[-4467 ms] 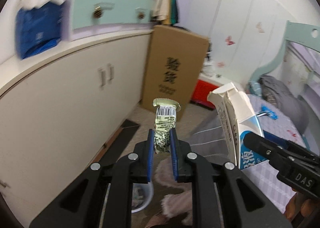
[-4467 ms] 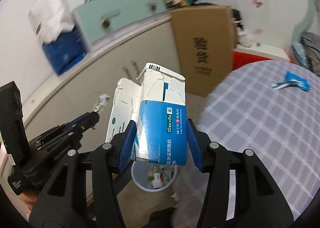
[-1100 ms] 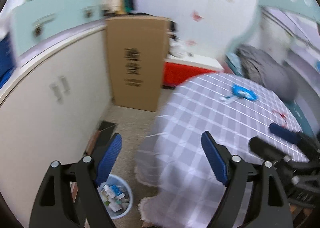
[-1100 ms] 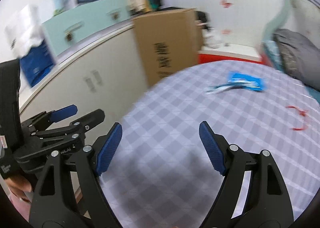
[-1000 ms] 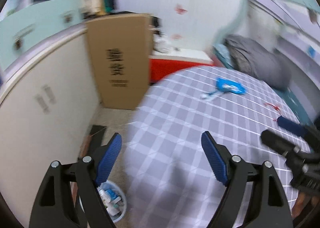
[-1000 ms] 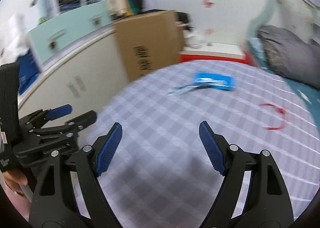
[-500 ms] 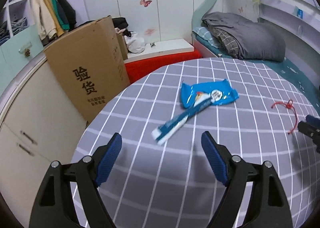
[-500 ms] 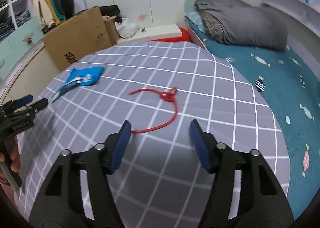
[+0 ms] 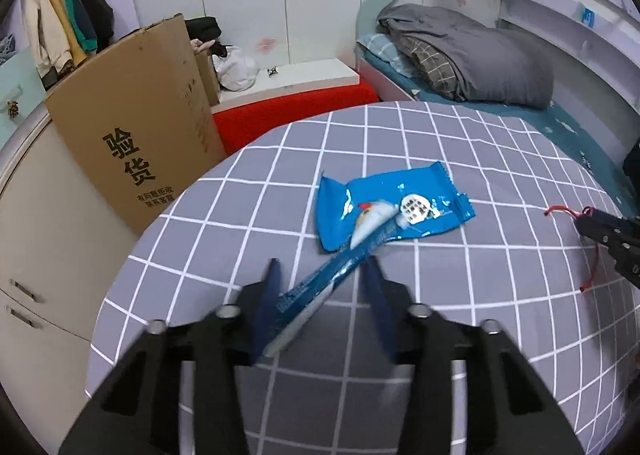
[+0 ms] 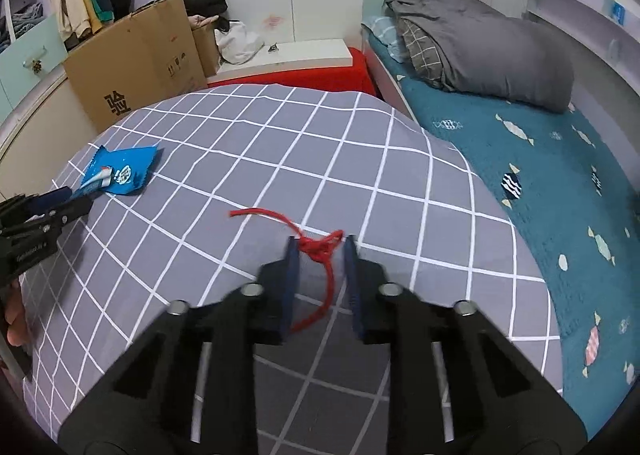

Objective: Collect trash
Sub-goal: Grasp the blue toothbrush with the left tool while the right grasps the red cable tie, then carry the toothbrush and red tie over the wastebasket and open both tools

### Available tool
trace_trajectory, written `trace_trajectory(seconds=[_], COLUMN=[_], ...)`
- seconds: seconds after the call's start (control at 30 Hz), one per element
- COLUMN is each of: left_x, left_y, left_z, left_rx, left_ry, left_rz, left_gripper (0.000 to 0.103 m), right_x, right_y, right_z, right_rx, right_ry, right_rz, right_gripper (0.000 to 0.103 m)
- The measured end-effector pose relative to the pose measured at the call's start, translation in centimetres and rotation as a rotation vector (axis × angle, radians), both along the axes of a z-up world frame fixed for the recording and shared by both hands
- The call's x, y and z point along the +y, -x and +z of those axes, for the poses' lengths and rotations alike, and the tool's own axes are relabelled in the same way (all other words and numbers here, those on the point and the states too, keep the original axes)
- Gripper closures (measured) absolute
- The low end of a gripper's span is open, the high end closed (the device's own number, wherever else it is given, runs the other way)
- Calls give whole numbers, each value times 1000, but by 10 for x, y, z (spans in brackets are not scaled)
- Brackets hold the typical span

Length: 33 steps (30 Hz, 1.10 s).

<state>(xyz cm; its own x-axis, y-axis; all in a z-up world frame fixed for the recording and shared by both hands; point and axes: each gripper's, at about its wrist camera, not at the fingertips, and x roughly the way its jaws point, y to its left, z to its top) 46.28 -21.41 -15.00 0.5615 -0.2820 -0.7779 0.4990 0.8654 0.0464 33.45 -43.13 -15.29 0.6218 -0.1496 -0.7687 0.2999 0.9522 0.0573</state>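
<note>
Two bits of trash lie well apart on the grey checked tablecloth (image 10: 360, 159), so each hand takes one at once, probably to save a trip.

Left gripper (image 9: 322, 275) comes in steeply from the near edge of the table, straddling the long thin blue wrapper (image 9: 320, 287). That strip lies diagonally, its far end overlapping the flat blue snack packet (image 9: 392, 207). Jaws are closing with the strip between them; a gap shows beside the right pad, so pads not clamped yet. The left pad may already touch the strip, but motion blur makes that hard to call.

Right gripper (image 10: 319, 255) sits over the red string (image 10: 320, 251), lined up on the knotted clump, the bulkiest part and likely the easiest to pinch. Jaws are closing, fairly narrow, knot between the tips, tail running back under the gripper. Daylight shows on both sides of the knot, so not gripped yet.

No bin in view in either camera. Cardboard box (image 9: 136, 143) stands just beyond the table's left side.
</note>
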Motion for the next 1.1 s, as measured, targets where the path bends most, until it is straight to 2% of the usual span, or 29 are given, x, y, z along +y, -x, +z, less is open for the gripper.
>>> trace_trajectory(seconds=[0.07,0.1,0.3,0.5,0.6,0.7,0.87,1.1], left_x=[-1,0,17,56,82,112,176,272], left_y=[1,3,26,62,78,92,125,174], left_z=[1,2,18,52,67,78,94,89], left_rx=[-10,-15,-30,-60,-67,-48,-62,-104], left_ry=[0,1,83,196,214,210,264,277], left_rz=[-1,1,-3,23,66,133,197,328], left_gripper=[91,93,94,94,94,94,94,94], right_x=[2,4,21,49,72,105,179,310], right_y=[1,3,17,33,41,49,61,72], right_z=[1,3,19,59,78,98,124,122], right_rx=[-8,-20,-70,-138,-168,-204,-252,-248], right_ry=[3,5,-17,-33,-29,-40,-46,-74], right_rz=[8,11,38,95,137,196,326,552], right_gripper=[94,94,95,95,95,95,95,95])
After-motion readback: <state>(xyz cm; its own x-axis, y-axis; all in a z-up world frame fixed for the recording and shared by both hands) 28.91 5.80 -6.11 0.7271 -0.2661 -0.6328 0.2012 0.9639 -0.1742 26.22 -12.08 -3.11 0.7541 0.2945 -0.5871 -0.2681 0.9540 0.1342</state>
